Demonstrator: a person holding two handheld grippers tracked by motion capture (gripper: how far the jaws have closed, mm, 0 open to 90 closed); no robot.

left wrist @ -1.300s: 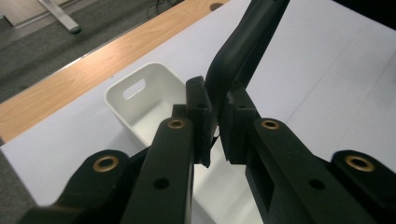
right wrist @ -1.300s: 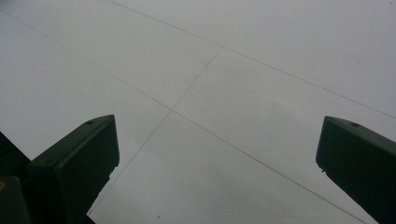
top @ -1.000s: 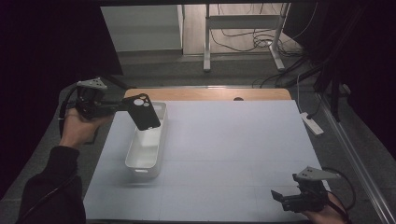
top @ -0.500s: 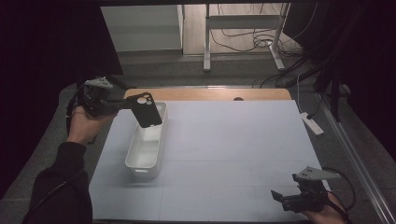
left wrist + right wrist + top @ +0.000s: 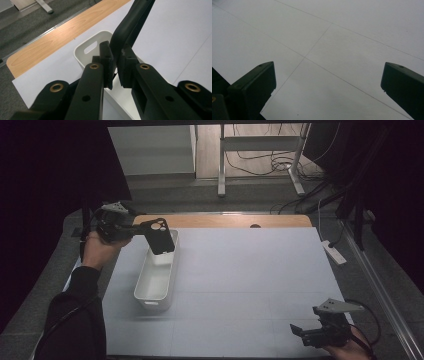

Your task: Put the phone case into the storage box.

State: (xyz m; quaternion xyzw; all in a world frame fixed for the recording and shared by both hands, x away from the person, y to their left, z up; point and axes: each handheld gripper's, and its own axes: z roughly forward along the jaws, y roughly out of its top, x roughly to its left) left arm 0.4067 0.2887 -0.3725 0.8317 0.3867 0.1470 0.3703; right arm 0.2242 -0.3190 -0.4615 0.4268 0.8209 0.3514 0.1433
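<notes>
One black phone case point(image 5: 160, 236) is pinched tight in the left tool point(image 5: 134, 231). It has moved closer and now hangs over the far end of the white bin point(image 5: 157, 272), near the bench's left edge, ready to drop. The right tool point(image 5: 306, 334) waits open.

The phone case point(image 5: 159, 236) looks like matt black plastic, smooth, its edge dull where it shows in the left gripper view. The bin point(image 5: 156, 287) under it is white plastic with a faint sheen on its smooth walls. Around the bin lies a pale, matt sheet point(image 5: 250, 285) marked with fine seam lines, and beyond the bin's far end runs a strip of light wood point(image 5: 225, 221) with visible grain. The left gripper point(image 5: 115, 67) is matt black plastic with brass-coloured rivets; the right gripper point(image 5: 328, 87) has the same dull black finish.
</notes>
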